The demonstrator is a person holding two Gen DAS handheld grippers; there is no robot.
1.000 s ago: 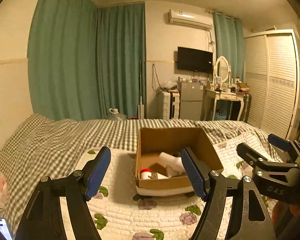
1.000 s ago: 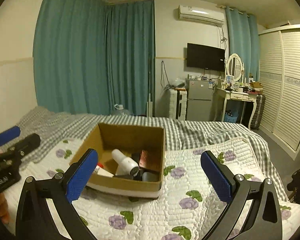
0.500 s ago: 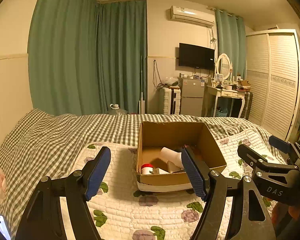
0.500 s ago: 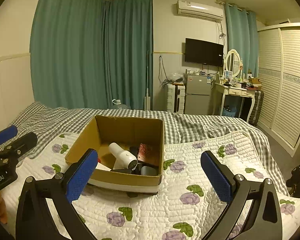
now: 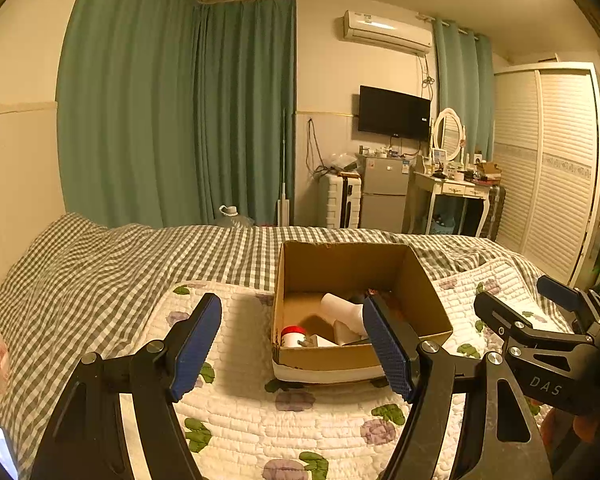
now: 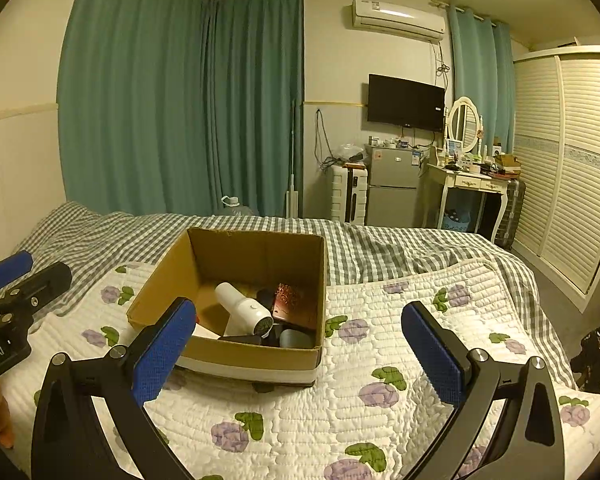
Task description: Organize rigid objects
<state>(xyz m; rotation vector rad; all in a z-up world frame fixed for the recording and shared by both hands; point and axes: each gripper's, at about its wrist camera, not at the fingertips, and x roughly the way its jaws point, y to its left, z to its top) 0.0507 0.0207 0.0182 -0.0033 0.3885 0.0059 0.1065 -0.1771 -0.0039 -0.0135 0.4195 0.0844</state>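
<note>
Both wrist views look forward over the bed (image 5: pixel 100 272) from near, sharing the box (image 5: pixel 340 356) (image 6: pixel 236 356); left view sits further left

Green-checked sheet (image 6: pixel 380 248), perhaps purple-flowered quilt (image 6: pixel 340 400)

- A brown cardboard box (image 6: pixel 236 354), open at the top with a white band along its base, sits on the flowered white quilt.
- A white hair dryer (image 6: pixel 244 310) lies tilted inside the box, its round dark end facing the near wall.
- A coppery patterned flat thing (image 6: pixel 294 300) leans against the box's right wall.
- A small white jar with a red lid (image 5: pixel 293 336) stands in the near left corner.
- Dark items, perhaps a grey cup (image 6: pixel 294 338), lie beside the dryer; too dim to name.
</note>
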